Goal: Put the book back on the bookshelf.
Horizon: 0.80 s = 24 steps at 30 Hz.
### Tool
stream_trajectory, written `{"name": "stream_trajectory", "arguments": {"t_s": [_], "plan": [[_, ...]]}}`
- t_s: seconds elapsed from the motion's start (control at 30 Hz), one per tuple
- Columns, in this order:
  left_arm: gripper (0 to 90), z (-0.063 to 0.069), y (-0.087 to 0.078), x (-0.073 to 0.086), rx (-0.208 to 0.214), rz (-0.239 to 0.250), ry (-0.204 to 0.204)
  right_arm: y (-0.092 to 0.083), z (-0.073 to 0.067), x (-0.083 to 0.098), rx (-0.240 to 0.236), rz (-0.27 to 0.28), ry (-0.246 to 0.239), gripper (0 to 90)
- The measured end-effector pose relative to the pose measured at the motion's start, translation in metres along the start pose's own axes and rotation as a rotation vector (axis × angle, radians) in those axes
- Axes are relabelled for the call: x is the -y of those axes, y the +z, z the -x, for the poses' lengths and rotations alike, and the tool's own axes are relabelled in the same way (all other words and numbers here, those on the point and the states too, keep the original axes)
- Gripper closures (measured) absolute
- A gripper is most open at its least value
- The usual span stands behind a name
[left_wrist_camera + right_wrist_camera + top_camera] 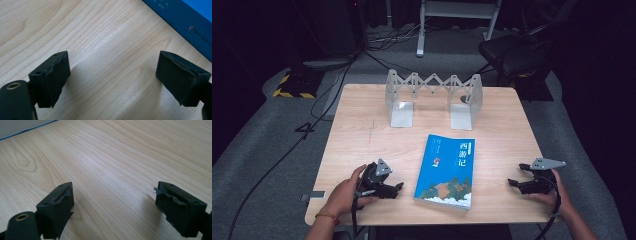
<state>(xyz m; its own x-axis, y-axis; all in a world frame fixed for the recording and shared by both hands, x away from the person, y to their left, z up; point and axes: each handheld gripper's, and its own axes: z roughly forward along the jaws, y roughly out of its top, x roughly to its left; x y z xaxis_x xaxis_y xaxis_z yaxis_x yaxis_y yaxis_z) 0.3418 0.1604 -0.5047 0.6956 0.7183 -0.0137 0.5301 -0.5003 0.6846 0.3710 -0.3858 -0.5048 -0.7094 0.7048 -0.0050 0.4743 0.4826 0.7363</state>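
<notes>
A blue book [446, 170] is lying flat, cover up, near the front centre of the wooden table [362, 125]. A metal expanding bookend rack [434, 97] is standing upright behind it, near the far edge and apart from the book.

The left gripper [398, 187] is resting low over the table just left of the book, with its fingers [53, 75] spread wide and holding nothing; the book's edge is showing at the upper right of the left gripper view. The right gripper [515, 178] is sitting near the table's right front edge, well apart from the book, with its fingers [182, 205] likewise spread wide and empty.
</notes>
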Motion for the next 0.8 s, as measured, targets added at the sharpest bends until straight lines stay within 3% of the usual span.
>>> {"name": "stream_trajectory", "arguments": {"t_s": [0.17,0.4,0.53,0.63,0.8], "plan": [[9.4,-0.008,0.004,-0.005,0.046,-0.010,0.054,0.000,-0.001,0.000,0.003,-0.003,-0.001,14.4],[8.8,-0.004,0.001,-0.002,0.040,-0.012,0.047,0.000,-0.001,-0.001,0.005,-0.008,-0.002,14.6],[10.2,0.002,-0.002,0.002,0.031,-0.007,0.037,0.000,-0.002,-0.003,-0.017,-0.012,-0.020,20.1],[10.1,0.008,-0.004,0.004,0.033,-0.006,0.032,0.002,-0.007,-0.010,-0.010,-0.021,-0.061,24.0],[9.9,0.019,-0.006,0.007,0.043,-0.006,0.052,0.016,-0.028,-0.038,-0.064,-0.045,-0.168,27.1]]}}
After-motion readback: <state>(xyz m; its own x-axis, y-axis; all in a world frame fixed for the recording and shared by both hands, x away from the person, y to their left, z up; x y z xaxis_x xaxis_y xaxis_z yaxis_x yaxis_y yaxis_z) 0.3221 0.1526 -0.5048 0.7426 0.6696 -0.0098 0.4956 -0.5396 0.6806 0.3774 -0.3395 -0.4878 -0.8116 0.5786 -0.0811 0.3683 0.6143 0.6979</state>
